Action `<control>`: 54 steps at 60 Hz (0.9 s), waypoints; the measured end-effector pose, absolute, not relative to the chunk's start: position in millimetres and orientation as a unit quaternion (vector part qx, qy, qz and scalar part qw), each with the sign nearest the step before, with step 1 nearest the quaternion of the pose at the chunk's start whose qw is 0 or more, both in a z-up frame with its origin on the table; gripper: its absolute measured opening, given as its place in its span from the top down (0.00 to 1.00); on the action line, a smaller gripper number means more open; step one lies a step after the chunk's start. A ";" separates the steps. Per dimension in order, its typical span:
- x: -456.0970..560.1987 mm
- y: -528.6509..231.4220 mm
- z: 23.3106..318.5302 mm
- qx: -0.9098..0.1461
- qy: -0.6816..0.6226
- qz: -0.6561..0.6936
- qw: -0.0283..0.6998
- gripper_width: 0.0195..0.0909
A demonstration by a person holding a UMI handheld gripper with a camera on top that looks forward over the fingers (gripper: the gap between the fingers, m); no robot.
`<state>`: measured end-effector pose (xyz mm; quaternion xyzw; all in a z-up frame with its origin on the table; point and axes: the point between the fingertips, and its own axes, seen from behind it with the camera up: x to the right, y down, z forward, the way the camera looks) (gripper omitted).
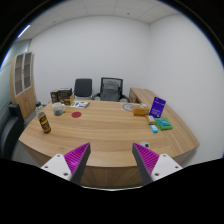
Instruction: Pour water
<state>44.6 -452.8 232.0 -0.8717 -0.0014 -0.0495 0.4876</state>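
My gripper (111, 162) hovers over the near edge of a long wooden table (105, 130), its two magenta-padded fingers (75, 157) wide apart with nothing between them. Far ahead and to the left, a dark bottle-like container (44, 124) with a yellow label stands on the table. Beside it, further back, lies a small round pale dish or cup (59, 112); I cannot make out what it is. Nothing is near the fingertips.
At the far end stand two dark office chairs (97, 88), a box (60, 97) and papers (80, 103). On the right side of the table are a purple box (157, 105) and green and blue packets (161, 124). A cabinet (24, 76) stands at the left wall.
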 end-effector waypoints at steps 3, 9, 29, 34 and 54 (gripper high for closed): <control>39.7 -452.8 228.1 -0.875 -0.006 -0.048 0.483 0.07; 19.5 -446.8 218.3 -0.876 -0.013 -0.047 0.480 0.07; -133.7 -422.7 160.6 -0.888 -0.034 -0.039 0.456 0.07; -189.7 -409.9 142.4 -0.889 -0.031 -0.033 0.455 0.07; -367.9 -316.3 107.8 -0.882 -0.015 0.002 0.471 0.07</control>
